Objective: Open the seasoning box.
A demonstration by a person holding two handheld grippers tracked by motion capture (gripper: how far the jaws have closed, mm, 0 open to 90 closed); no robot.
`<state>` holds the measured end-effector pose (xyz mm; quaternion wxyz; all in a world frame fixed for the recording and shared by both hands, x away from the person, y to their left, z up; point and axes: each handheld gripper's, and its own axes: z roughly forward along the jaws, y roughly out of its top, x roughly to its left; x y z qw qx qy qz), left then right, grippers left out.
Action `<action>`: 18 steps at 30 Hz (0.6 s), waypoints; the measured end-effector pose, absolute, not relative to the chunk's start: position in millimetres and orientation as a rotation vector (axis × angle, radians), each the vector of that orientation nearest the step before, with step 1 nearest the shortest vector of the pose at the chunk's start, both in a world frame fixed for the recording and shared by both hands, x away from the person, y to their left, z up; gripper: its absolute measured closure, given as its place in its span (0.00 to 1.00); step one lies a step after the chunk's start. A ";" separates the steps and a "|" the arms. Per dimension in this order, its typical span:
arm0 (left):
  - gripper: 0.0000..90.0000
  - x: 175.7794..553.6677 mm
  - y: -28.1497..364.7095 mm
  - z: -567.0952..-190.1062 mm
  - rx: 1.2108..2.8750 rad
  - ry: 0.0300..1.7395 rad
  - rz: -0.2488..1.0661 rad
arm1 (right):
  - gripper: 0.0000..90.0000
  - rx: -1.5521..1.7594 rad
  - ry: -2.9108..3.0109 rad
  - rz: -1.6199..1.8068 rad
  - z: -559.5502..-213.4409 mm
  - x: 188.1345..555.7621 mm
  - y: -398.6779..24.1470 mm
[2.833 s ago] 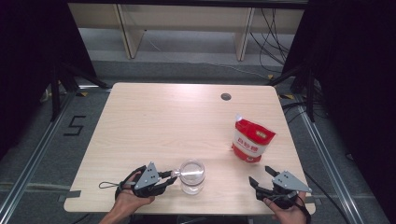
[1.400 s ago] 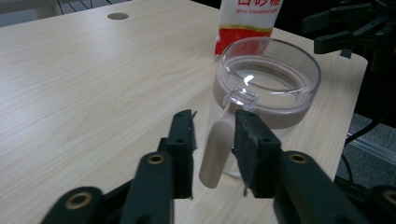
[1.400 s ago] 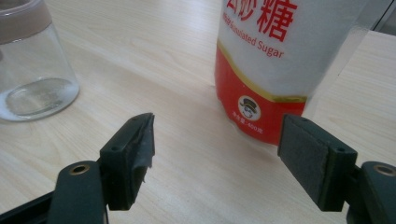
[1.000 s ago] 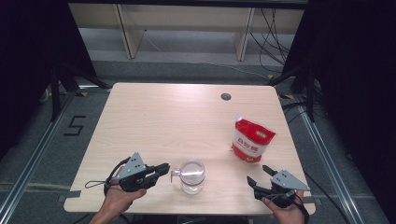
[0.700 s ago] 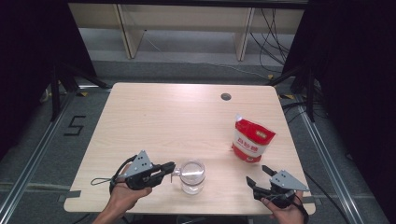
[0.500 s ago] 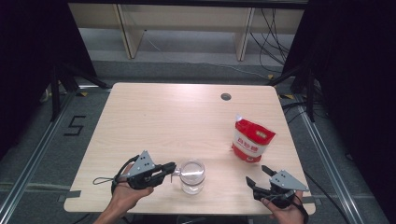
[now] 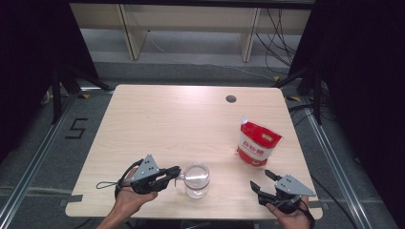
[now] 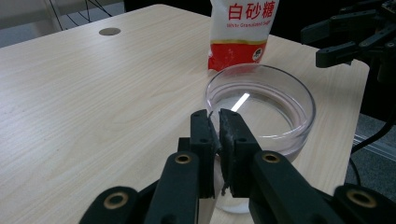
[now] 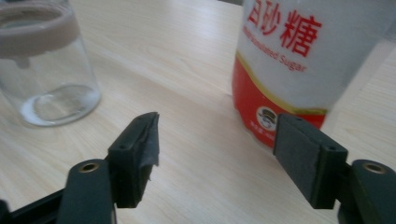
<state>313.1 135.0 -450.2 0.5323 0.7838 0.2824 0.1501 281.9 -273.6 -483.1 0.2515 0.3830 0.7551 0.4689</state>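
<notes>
One clear glass jar [image 7: 196, 180] stands near the front edge of the counter [image 7: 181, 119], a little left of the middle. It looks empty; its bottom shows bare through the glass in the right gripper view. Well apart from it, toward the right side, one sugar bag [image 7: 258, 143] stands upright, red below and white above, with Chinese characters and "Sugar" printed on it. Whether it is sealed or open I cannot tell.

The left hand-held gripper [image 7: 175, 172] lies level just left of the jar, its jaws pinched together on the jar's near rim, with one pad inside the glass and one outside in its own view. The right hand-held gripper [image 7: 261, 180] sits near the front right corner, pointing at the bag. Its jaws are spread wide with nothing between them, and have just been closing a little. The bag stands just beyond them, untouched.

Two grippers, one jar, one bag; one small dark hole [image 7: 231, 99] in the counter's far side.
</notes>
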 end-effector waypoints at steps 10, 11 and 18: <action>0.93 313.2 135.9 -451.5 1.860 0.667 0.355 | 0.52 0.988 2.031 1.398 -472.7 273.9 -260.7; 0.93 313.1 135.8 -451.5 1.859 0.664 0.359 | 0.53 0.968 2.037 1.406 -472.0 274.4 -259.3; 0.93 313.9 136.6 -451.6 1.865 0.645 0.363 | 0.54 0.933 2.065 1.421 -471.8 276.3 -251.7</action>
